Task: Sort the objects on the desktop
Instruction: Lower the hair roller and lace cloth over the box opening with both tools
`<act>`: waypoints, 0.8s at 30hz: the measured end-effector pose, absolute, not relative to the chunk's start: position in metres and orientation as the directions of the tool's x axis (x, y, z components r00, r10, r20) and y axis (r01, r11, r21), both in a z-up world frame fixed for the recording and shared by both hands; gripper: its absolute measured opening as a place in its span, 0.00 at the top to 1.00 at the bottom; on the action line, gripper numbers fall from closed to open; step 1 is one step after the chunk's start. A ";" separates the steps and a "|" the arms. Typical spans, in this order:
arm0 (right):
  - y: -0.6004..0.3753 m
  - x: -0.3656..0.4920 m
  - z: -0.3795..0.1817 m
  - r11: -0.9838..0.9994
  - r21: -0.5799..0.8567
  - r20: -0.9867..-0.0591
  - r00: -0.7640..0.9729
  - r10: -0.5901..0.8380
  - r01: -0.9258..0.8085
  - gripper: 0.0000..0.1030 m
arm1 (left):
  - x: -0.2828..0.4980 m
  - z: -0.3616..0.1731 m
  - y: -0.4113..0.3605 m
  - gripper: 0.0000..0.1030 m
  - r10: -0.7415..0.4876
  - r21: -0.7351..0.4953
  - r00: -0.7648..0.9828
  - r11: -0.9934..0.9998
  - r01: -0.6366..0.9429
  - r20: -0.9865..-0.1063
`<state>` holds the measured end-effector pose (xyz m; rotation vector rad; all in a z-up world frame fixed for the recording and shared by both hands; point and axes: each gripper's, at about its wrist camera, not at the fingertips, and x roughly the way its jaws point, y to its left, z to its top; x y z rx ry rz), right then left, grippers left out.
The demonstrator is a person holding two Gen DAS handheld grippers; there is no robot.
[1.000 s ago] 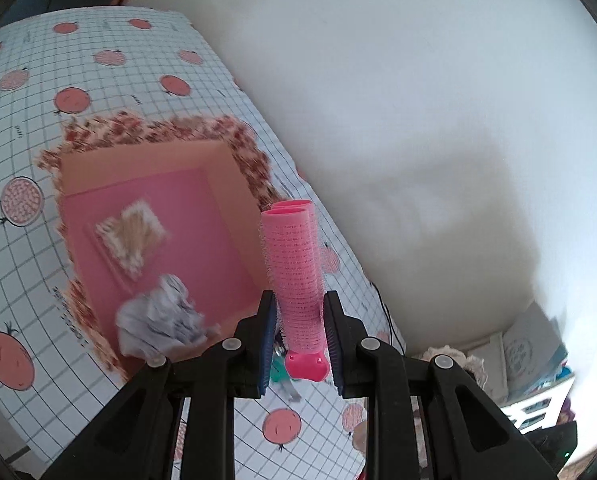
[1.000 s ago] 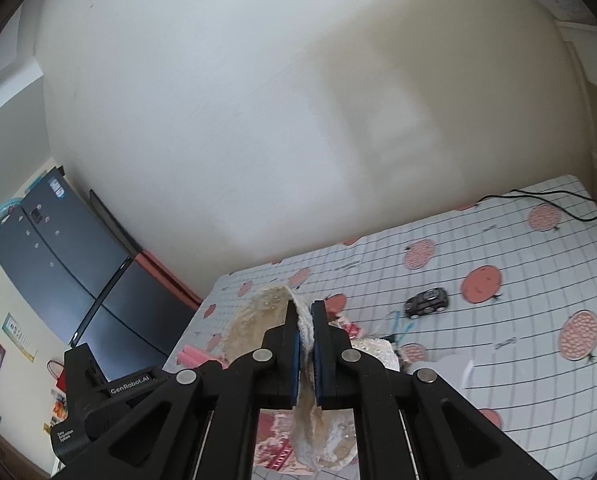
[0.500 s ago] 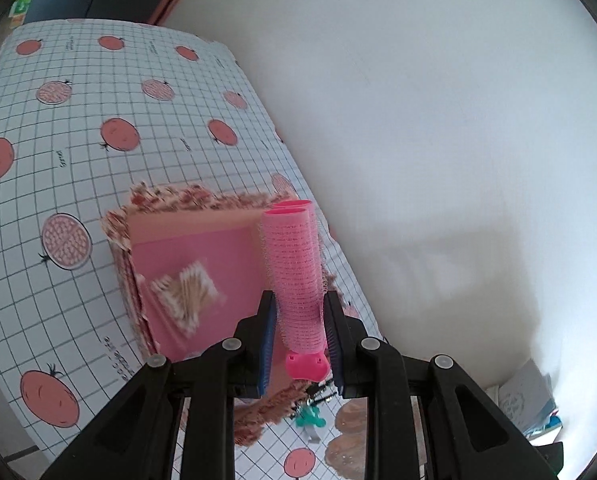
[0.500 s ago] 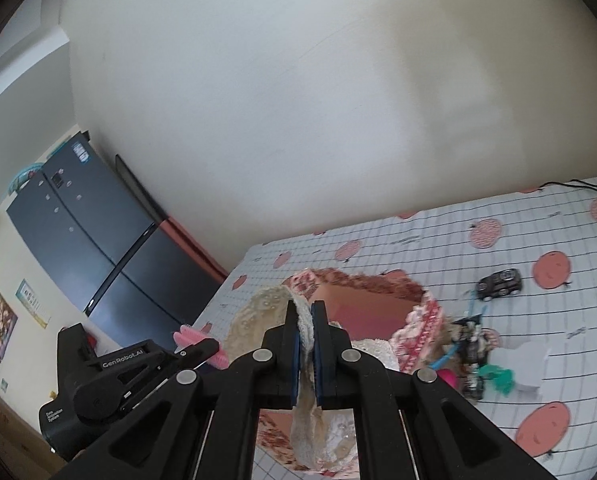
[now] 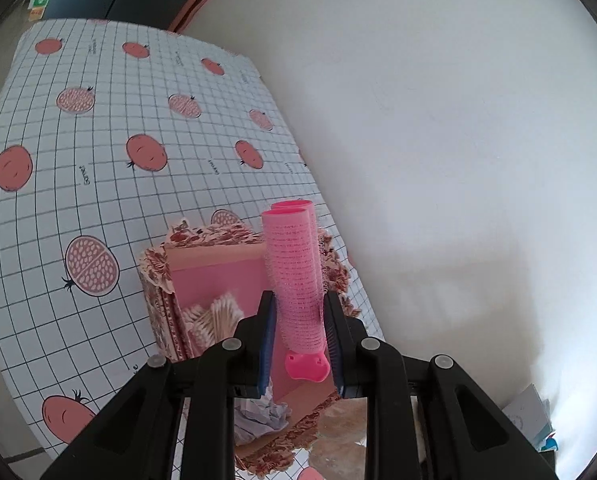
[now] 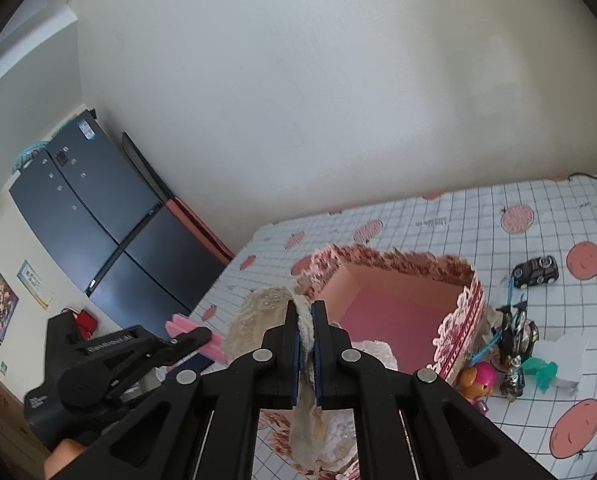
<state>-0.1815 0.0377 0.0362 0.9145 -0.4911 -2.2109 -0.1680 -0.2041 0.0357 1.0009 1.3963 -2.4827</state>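
Observation:
My left gripper is shut on a pink hair roller, held above the near side of an open pink box with a floral lace rim. The box holds a pack of cotton swabs and a crumpled paper ball. My right gripper is shut on the rim of a cream lace lid, held beside the box. The left gripper with the roller shows at the left of the right wrist view.
The table wears a grid cloth with fruit prints. Right of the box lie a toy car, a small doll, dark wrapped pieces, a green scrap and a white carton. A dark fridge stands at the left.
The left gripper with the roller has drawn back from over the box, which now sits lower and nearer in its view. The right gripper has turned left, bringing the box's inside into view.

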 end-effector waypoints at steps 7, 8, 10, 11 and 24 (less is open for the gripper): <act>0.029 -0.193 0.010 -0.721 0.546 -0.525 -0.497 -0.692 0.427 0.94 | -0.179 0.016 -0.202 0.76 0.212 -0.692 -0.733 -0.567 0.446 -0.646; 0.028 -0.194 0.008 -0.721 0.548 -0.529 -0.493 -0.691 0.423 0.94 | -0.180 0.013 -0.202 0.76 0.216 -0.690 -0.727 -0.566 0.450 -0.652; 0.027 -0.197 0.000 -0.724 0.554 -0.542 -0.481 -0.689 0.412 0.94 | -0.184 0.006 -0.199 0.76 0.219 -0.678 -0.710 -0.571 0.462 -0.669; 0.026 -0.199 -0.001 -0.727 0.553 -0.549 -0.478 -0.686 0.407 0.94 | -0.186 0.003 -0.198 0.76 0.221 -0.675 -0.704 -0.572 0.466 -0.674; 0.023 -0.212 -0.037 -0.760 0.553 -0.625 -0.435 -0.649 0.340 0.94 | -0.199 -0.024 -0.179 0.76 0.232 -0.620 -0.631 -0.598 0.508 -0.741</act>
